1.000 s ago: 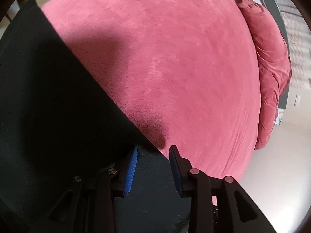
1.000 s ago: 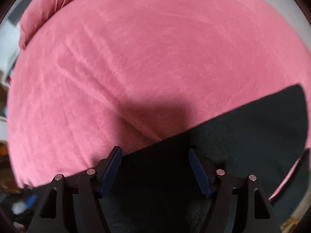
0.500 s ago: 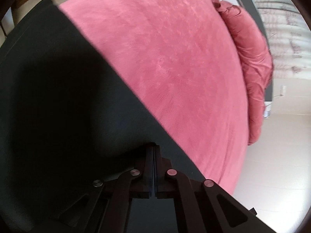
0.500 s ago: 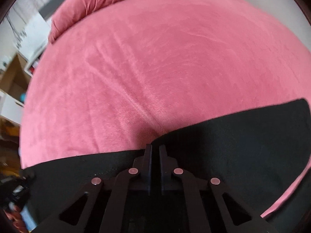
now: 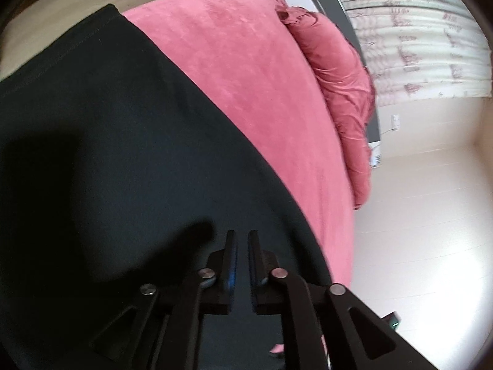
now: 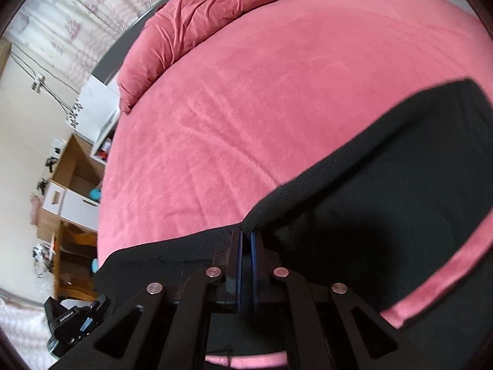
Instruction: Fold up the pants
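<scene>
**Pants pinched at two points along one edge**

Black knit pants (image 5: 117, 160) lie across a pink velvety bedspread (image 5: 262, 92), and both tools grip them. The left gripper (image 5: 242, 237) has its blue-padded jaws drawn nearly together; dark cloth fills the slim gap, so it looks clamped on the fabric, though black on black makes the pinch itself hard to confirm. The right gripper (image 6: 245, 234) is plainly clamped: a raised peak of the pants' edge sits right at its jaw tips.

From the left jaws the garment spreads ahead and to the left, its straight edge running diagonally away towards a stitched hem far ahead. From the right jaws the cloth stretches rightward, its long axis crosswise to the fingers, with bare bedspread straight ahead. Judging from this, the coming fold carries the held edge forward over the bed, both hands moving together.

Only the left view shows the stitched hem and the pale floor (image 5: 416, 231) beside the bed. Only the right view shows the lifted fabric peak, the rumpled pink duvet (image 6: 200, 15) far ahead and wooden shelving (image 6: 74, 185) to the left.
</scene>
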